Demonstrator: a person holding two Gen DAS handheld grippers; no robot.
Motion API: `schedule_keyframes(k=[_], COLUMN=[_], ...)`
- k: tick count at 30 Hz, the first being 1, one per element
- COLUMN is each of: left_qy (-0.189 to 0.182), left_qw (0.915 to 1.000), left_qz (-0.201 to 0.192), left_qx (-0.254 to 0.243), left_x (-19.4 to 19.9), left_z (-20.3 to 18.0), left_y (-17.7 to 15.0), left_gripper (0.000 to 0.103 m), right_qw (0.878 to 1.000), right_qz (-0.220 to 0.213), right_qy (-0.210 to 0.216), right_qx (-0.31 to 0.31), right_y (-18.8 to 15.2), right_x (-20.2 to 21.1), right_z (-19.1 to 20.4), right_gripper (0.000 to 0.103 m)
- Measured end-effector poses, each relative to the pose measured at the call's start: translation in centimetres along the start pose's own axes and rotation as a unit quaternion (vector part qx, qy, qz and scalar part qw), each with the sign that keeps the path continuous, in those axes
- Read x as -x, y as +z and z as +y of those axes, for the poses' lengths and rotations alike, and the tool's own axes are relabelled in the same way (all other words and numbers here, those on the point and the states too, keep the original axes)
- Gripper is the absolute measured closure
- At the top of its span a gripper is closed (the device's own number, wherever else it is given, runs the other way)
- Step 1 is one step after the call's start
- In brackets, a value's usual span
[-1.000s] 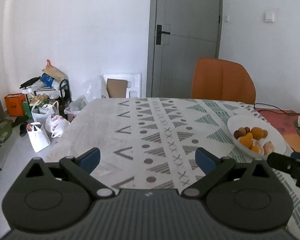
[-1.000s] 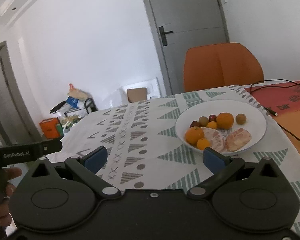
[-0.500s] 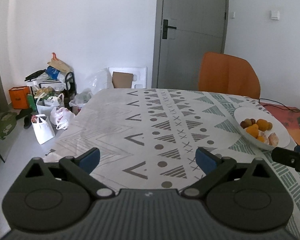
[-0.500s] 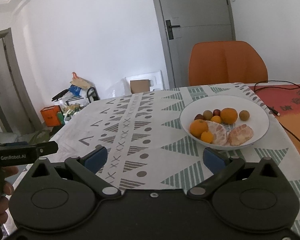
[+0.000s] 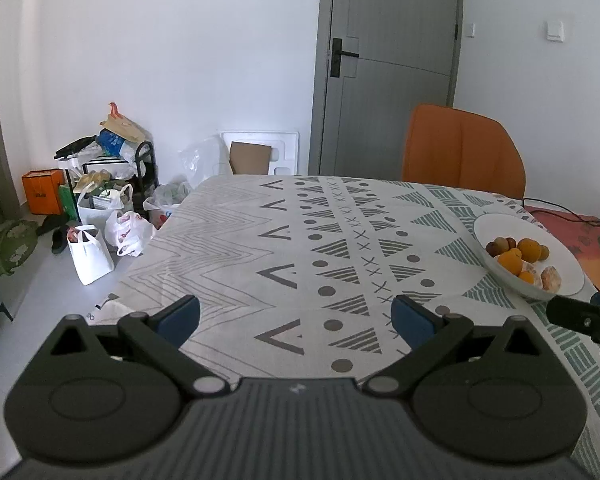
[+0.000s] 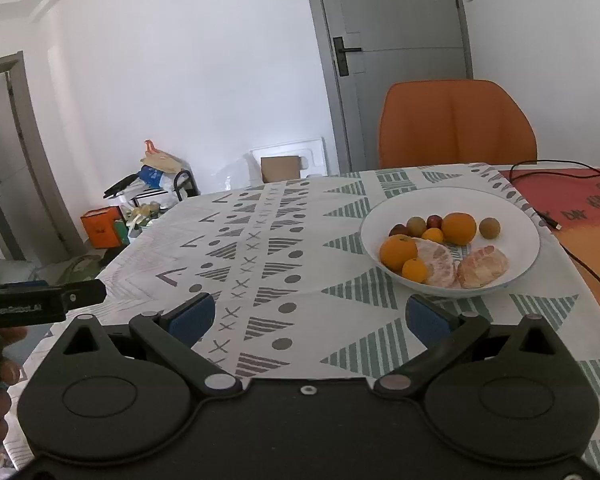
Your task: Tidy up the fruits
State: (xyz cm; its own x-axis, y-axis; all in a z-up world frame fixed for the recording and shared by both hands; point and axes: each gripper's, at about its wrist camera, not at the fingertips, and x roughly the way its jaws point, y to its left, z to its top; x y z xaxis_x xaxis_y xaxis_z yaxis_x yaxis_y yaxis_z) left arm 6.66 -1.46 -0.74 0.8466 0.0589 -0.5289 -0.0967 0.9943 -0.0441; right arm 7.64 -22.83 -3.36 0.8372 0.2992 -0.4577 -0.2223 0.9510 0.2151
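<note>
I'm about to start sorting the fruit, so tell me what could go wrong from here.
1. The small round fruits sit loose in the shallow white bowl; a nudge might roll them out.
2. The peeled citrus looks soft; the right gripper, jaws open, could crush it.
3. The black cable lies beside the bowl and might snag.

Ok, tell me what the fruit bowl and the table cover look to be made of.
The bowl looks like glazed white ceramic: smooth, with a soft sheen along its rim, though hard plastic can't be ruled out. The table cover looks like printed woven cloth: matte, faintly creased, and draping over the table's edge.
</note>
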Motion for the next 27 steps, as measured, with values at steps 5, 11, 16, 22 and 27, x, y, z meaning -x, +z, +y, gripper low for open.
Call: schedule_keyframes(k=[5, 11, 16, 22, 27], left_qy=[-0.002, -0.002, -0.001, -0.001, -0.002], left_qw=[1.0000, 1.0000, 1.0000, 1.0000, 1.0000], left_qz=[0.002, -0.001, -0.001, -0.001, 0.000], left_qx=[-0.003, -0.002, -0.002, -0.001, -0.002], left_x=[0.11, 0.31, 0.39, 0.48, 0.52], left_z=[-0.03, 0.01, 0.07, 0.15, 0.17], left_y=[0.00, -0.03, -0.03, -0.04, -0.11], left_gripper=[0.002, 0.002, 0.002, 0.002, 0.002], right_qw=[1.000, 1.000, 1.000, 1.000, 1.000], right_qz=[-0.001, -0.001, 0.000, 0.000, 0.000], right_qy=[-0.001, -0.001, 0.001, 0.000, 0.000], right_qx=[0.001, 0.002, 0.004, 0.005, 0.005], right_y=[0.04, 0.07, -0.01, -0.02, -0.03], right_x=[0.06, 0.01, -0.04, -0.03, -0.02], right_z=[-0.07, -0.02, 0.12, 0.15, 0.20], right_gripper=[0.000, 0.000, 0.000, 0.000, 0.000])
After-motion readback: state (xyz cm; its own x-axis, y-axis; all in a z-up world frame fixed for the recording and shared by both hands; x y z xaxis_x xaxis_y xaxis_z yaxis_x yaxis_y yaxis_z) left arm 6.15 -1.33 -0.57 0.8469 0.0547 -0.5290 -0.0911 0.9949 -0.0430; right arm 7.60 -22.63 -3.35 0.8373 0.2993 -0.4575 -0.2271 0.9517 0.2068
